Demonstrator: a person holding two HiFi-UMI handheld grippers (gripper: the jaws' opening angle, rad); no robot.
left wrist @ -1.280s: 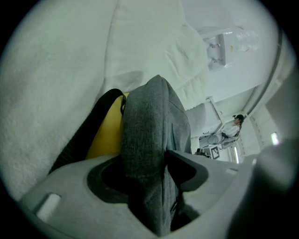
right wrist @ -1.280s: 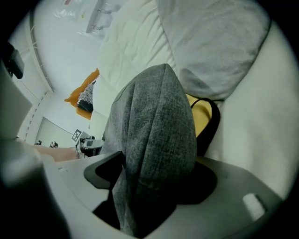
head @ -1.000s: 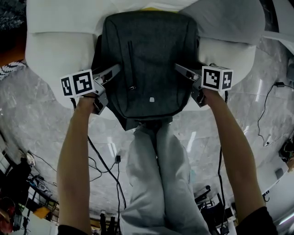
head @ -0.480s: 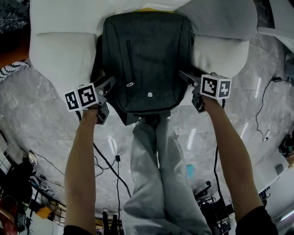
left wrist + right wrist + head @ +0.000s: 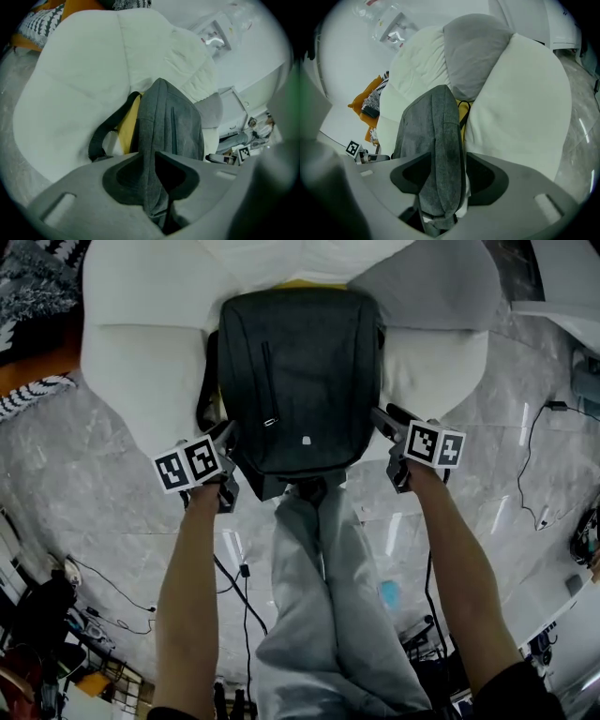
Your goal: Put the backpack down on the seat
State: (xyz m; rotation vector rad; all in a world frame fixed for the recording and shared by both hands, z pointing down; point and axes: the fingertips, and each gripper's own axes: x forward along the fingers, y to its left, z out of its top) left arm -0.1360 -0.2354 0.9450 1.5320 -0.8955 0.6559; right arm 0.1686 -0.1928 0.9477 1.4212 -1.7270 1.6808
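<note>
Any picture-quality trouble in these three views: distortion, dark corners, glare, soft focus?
Head view: dim, cool cast; the backpack reads almost black, and glare streaks cross the marble floor. Left gripper view: strong fisheye bending, black corners, an out-of-focus greenish smear at the right edge. Right gripper view: the same fisheye and dark corners, the smear at the left edge.

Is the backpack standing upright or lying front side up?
Front side up: the downward head view shows the whole front panel of the backpack over the white seat. Flat or leaning back, cannot tell.
</note>
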